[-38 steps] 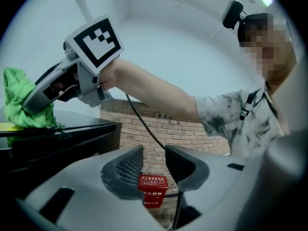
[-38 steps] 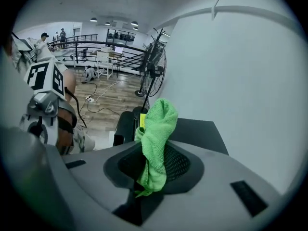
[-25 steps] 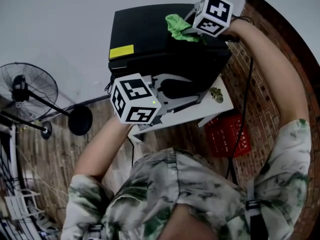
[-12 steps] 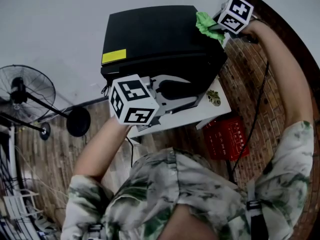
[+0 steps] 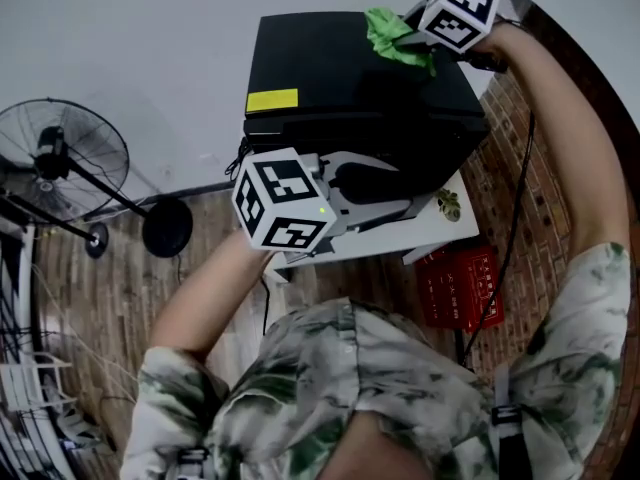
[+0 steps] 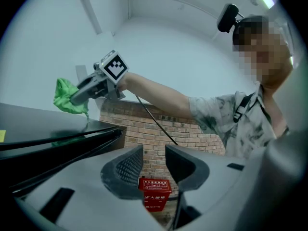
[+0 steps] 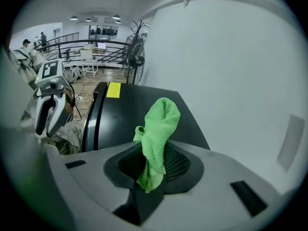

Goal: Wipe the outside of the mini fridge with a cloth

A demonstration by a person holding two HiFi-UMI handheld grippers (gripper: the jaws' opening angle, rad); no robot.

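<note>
Right tongs point(image 7: 155, 163) pinch a green cloth point(image 7: 159, 124) at the black mini fridge's point(image 5: 340, 78) far right top corner. Left tongs point(image 6: 154, 160) are slightly parted and empty.

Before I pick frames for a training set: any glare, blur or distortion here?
Head view: sharp and evenly lit, but the black fridge shows little surface detail. Left gripper view: strong fisheye bend with dark corners, and the glossy fridge top faintly mirrors the cloth. Right gripper view: same bend and dark corners; the cloth is crisp and no glare shows.

The left edge cuts the fan point(image 5: 60, 160), and print on the red box point(image 5: 456, 286) is illegible.
</note>
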